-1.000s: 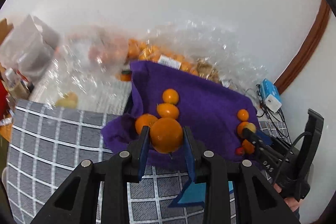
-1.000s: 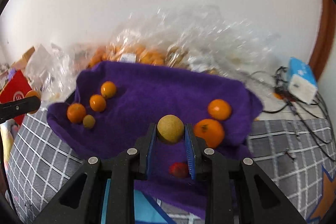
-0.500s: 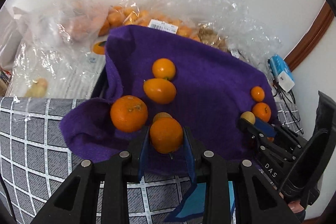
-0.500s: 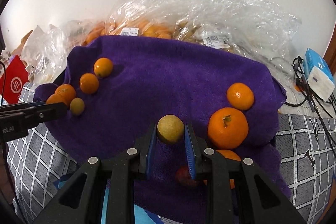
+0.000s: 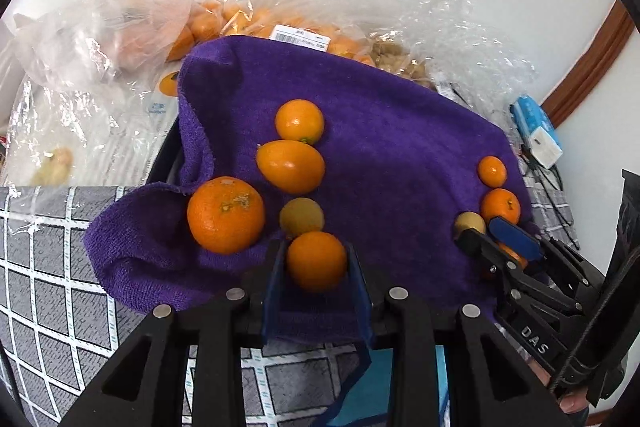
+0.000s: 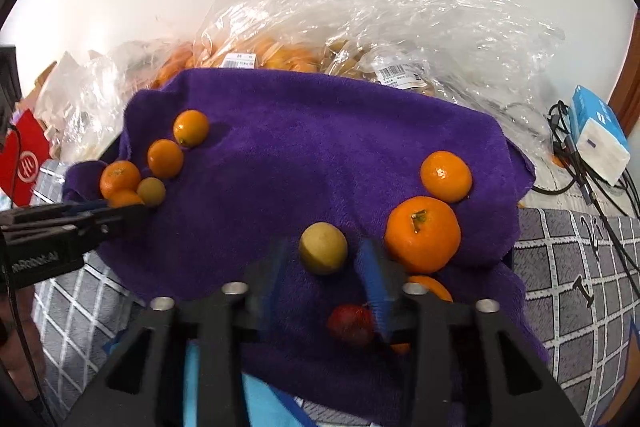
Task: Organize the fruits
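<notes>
Fruit is being sorted onto a purple towel (image 5: pixel 400 155), and two little groups are being built, one at each end. Going left to right: just left of the left tongs (image 5: pixel 316 263) a big mandarin (image 5: pixel 226 214) is sat in a fold of the towel, which probably stops it rolling. Straight ahead of those tips a dull yellow fruit (image 5: pixel 301 215) is parked, then an oval kumquat (image 5: pixel 291 166) and a round one (image 5: pixel 299 121) behind it, so a line is being made. Between the blue pads a small orange (image 5: pixel 316 261) is cradled; the jaws have just been eased open a touch, and whether it's pinched or only resting there can't be told for sure, though it looks down on the cloth.

Further right, the right tongs (image 6: pixel 324 259) have just been opened, with clear gaps on both sides of a yellowish round fruit (image 6: pixel 323 247), so it's been let go onto the towel. Right of those tips a large mandarin (image 6: pixel 422 234) and a smaller one (image 6: pixel 446 175) are grouped, and a red fruit (image 6: pixel 351 323) is tucked under the right pad.

Compared with a second back: the left tongs were held higher and further off, and both fruits were firmly clamped then.
</notes>
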`<act>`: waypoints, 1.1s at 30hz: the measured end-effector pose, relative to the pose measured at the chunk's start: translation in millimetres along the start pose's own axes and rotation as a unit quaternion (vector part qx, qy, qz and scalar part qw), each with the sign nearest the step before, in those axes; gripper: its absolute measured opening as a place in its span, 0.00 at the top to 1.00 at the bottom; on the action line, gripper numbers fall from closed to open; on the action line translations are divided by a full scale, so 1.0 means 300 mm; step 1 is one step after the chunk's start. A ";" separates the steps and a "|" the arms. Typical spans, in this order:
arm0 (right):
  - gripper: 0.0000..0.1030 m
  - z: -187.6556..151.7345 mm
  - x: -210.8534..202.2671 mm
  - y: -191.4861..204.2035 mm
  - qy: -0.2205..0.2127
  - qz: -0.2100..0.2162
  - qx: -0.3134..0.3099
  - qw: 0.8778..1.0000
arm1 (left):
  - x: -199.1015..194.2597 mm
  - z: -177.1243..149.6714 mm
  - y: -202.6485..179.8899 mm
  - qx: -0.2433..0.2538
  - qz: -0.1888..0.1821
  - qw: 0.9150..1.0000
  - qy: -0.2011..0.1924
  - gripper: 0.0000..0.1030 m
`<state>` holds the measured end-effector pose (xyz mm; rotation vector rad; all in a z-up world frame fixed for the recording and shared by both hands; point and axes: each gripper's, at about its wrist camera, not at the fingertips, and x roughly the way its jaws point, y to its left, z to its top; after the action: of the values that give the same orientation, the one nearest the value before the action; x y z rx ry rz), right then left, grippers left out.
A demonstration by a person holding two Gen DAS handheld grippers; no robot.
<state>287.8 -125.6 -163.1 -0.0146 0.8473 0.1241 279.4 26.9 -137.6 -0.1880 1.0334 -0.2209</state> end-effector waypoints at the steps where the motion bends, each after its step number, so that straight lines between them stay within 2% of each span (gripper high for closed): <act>1: 0.50 0.003 -0.014 -0.003 -0.003 0.001 0.003 1.000 | -0.006 0.002 -0.003 0.001 0.000 1.000 0.000 0.61; 3: 0.47 0.011 -0.064 -0.004 -0.016 -0.007 0.006 1.000 | -0.044 -0.003 -0.010 0.005 0.006 1.000 -0.012 0.54; 4: 0.42 0.014 -0.086 -0.005 -0.021 -0.010 0.006 1.000 | -0.069 -0.006 -0.013 0.008 0.009 1.000 -0.021 0.51; 6: 0.33 0.016 -0.152 -0.008 -0.037 -0.018 0.012 0.999 | -0.123 -0.017 -0.017 0.009 0.009 0.999 -0.034 0.48; 8: 0.29 0.008 -0.218 -0.015 -0.052 -0.025 0.019 0.998 | -0.195 -0.041 -0.021 0.008 0.013 0.999 -0.052 0.45; 10: 0.28 -0.005 -0.284 -0.018 -0.062 -0.041 0.018 0.997 | -0.263 -0.071 -0.023 0.007 0.020 0.997 -0.075 0.39; 13: 0.27 -0.037 -0.394 -0.023 -0.072 -0.066 0.023 0.995 | -0.351 -0.117 -0.037 0.016 0.033 0.995 -0.098 0.36; 15: 0.27 -0.060 -0.449 -0.027 -0.070 -0.061 0.030 0.995 | -0.413 -0.154 -0.054 0.025 0.042 0.993 -0.111 0.34; 18: 0.27 -0.119 -0.560 -0.038 -0.084 -0.067 0.052 0.993 | -0.509 -0.214 -0.083 0.038 0.057 0.988 -0.139 0.32; 21: 0.17 -0.186 -0.650 -0.049 -0.096 -0.073 0.065 0.991 | -0.597 -0.277 -0.107 0.041 0.066 0.984 -0.157 0.30; 25: 0.07 -0.271 -0.765 -0.041 -0.121 -0.077 0.065 0.988 | -0.693 -0.345 -0.128 0.044 0.057 0.981 -0.181 0.21; 29: 0.01 -0.352 -0.861 -0.033 -0.139 -0.096 0.060 0.984 | -0.753 -0.416 -0.155 0.043 0.062 0.977 -0.199 0.17; 33: 0.00 -0.415 -0.922 -0.036 -0.143 -0.101 0.069 0.982 | -0.777 -0.480 -0.181 0.050 0.079 0.973 -0.210 0.14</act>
<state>14.9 -172.7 -38.9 0.0469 0.5613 -0.1221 35.0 30.0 -2.7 -0.0557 0.6113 -0.0831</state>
